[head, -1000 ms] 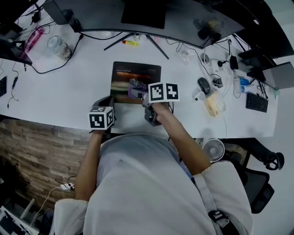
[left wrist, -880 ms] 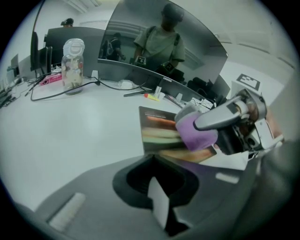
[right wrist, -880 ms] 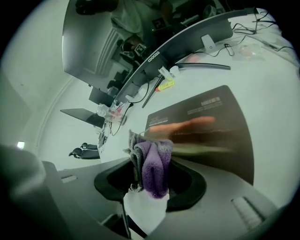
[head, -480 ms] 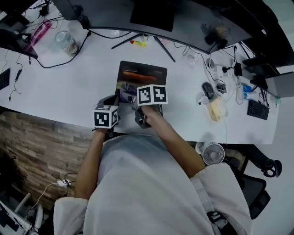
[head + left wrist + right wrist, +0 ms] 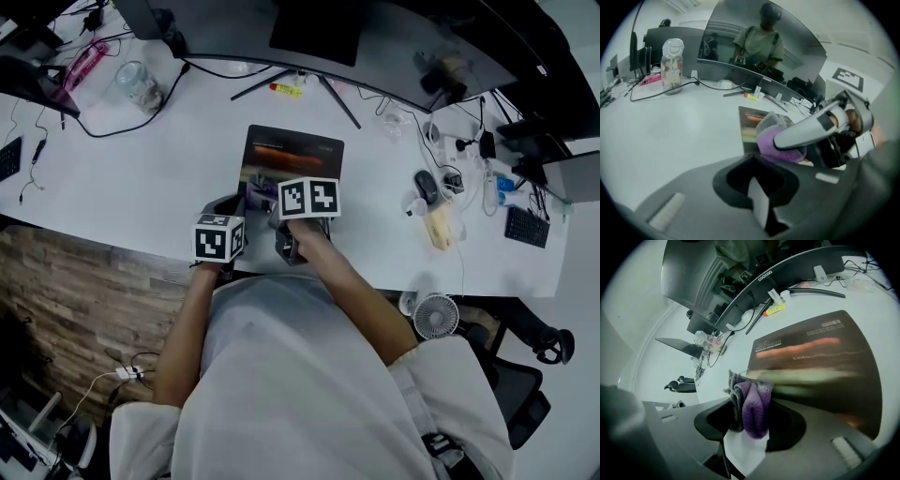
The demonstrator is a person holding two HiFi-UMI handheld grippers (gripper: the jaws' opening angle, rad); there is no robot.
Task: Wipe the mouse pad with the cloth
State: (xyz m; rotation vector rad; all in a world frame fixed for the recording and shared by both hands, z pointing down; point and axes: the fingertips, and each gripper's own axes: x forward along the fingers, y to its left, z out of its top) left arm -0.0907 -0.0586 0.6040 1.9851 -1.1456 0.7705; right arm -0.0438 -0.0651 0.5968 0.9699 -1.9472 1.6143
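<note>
Right claw [image 5: 746,439] clenched on purple cloth [image 5: 753,406], at mouse pad [image 5: 820,366] edge, left claw [image 5: 759,206] closed, empty

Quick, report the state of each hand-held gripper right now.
Left hand-held gripper: closed, nothing between its jaws.
Right hand-held gripper: closed on the crumpled purple-and-grey fabric cloth.
</note>
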